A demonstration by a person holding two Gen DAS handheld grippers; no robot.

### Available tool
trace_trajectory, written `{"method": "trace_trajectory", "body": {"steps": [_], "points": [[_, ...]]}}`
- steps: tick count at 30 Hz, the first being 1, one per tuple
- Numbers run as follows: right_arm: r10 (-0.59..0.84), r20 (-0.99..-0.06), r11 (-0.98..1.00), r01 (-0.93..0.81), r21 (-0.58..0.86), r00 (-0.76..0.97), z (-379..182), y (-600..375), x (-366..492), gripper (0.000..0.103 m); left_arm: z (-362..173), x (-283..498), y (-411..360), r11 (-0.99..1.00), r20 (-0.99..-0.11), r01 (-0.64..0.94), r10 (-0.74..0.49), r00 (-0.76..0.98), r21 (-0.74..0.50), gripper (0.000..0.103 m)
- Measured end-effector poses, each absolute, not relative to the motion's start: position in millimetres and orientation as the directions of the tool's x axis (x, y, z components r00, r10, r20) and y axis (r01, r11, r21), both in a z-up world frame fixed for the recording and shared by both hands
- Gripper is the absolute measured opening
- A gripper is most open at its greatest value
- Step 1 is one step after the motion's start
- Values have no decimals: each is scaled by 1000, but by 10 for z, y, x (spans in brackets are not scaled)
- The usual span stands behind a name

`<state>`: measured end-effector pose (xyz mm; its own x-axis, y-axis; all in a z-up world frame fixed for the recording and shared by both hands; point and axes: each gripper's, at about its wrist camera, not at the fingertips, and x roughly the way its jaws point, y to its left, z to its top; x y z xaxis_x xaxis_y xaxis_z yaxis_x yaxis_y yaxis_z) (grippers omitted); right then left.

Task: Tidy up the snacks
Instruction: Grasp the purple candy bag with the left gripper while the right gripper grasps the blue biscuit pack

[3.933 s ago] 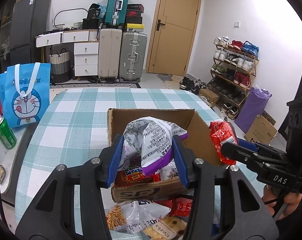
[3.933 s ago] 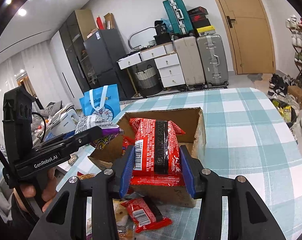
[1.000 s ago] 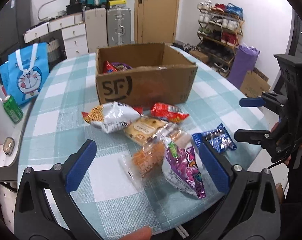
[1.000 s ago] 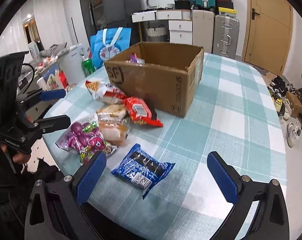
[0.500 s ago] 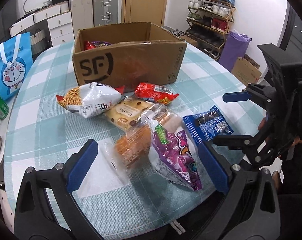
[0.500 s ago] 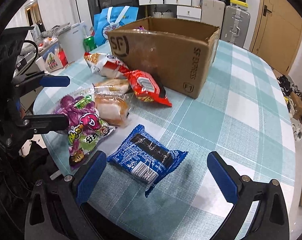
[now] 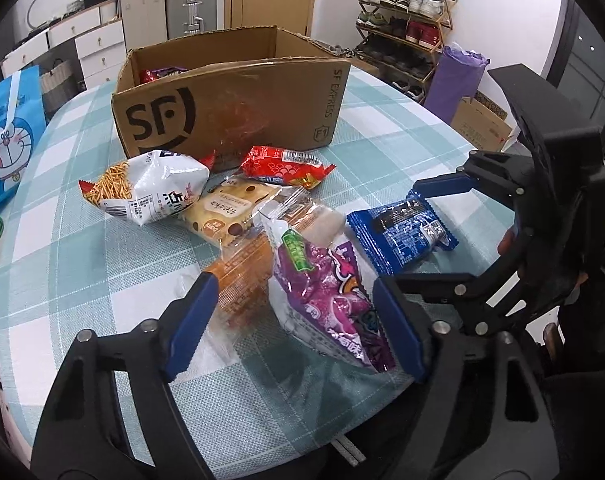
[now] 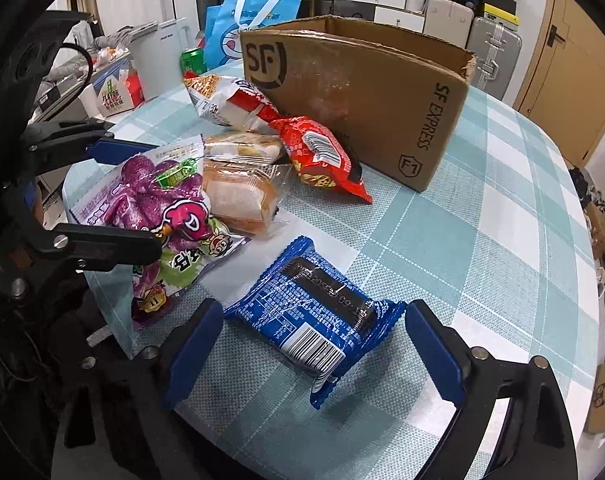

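Loose snacks lie on the checked tablecloth (image 7: 382,128) in front of the open cardboard box (image 7: 230,112) (image 8: 362,92). My left gripper (image 7: 294,320) (image 8: 114,196) is low over the purple snack bag (image 7: 322,292) (image 8: 154,196) and a clear-wrapped bun (image 7: 242,276). Its jaws are closing with both between them, not gripping. My right gripper (image 8: 314,344) (image 7: 430,236) straddles the blue packet (image 8: 310,320) (image 7: 402,232). Its jaws are closing too, with the pads still off the wrapper.
A white chip bag (image 7: 150,192), a red packet (image 7: 286,166) and a wrapped cake (image 7: 226,212) lie between the grippers and the box. A green can (image 8: 193,61) and a blue cartoon bag (image 7: 6,148) stand at the far left. The table's near edge is just below both grippers.
Both grippers have come down and closer to the snacks. The left jaws have narrowed a lot around the purple bag, the right jaws a little around the blue packet.
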<state>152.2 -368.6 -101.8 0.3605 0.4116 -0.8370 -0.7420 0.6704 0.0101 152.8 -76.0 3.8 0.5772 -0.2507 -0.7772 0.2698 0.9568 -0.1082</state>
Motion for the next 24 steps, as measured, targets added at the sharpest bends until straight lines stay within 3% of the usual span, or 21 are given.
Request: {"method": "trace_trajectory", "body": {"steps": [11,16,24], "points": [[431,-833,655,-756,24,347,-1031,-3674,1505,86,-7,1542,-846,938,-779,319,-302,550,-138,50],[448,-827,644,-765,35,340,-1022,-3676,1512,80,-8,1545,-857,938,-774,321,-301,558,-134,46],[484,-808,620,-784,43,338,-964,-3716,1474,59,41,1533,-803,940,-756,308,-307,578,-146,45]]}}
